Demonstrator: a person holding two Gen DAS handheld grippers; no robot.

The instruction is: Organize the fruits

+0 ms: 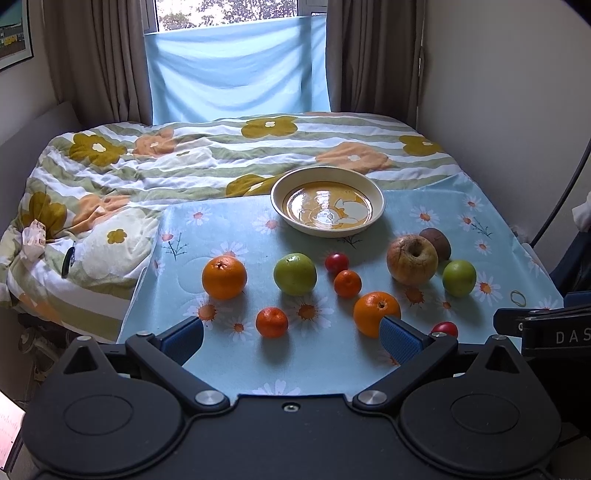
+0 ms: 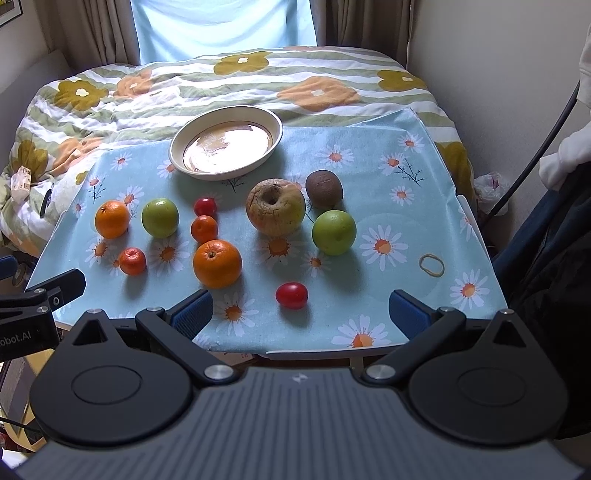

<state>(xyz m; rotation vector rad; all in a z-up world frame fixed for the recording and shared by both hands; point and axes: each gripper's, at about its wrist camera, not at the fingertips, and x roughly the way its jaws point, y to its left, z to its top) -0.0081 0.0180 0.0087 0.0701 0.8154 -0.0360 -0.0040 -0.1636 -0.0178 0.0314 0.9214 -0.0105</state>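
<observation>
Hovering at start: both hand-held grippers, left (image 1: 291, 338) and right (image 2: 299, 314), wide, holding nothing; bowl (image 2: 275, 122) bare; next, likely close on nearest orange (image 2: 217, 263).

Left gripper (image 1: 291, 338) and right gripper (image 2: 300, 311), jaws apart.

Both cameras look down and forward over the bench (image 1: 207, 236) toward the window (image 1: 225, 14). The right one sits further right. Both see the plate (image 1: 327, 201) (image 2: 226, 144).
</observation>
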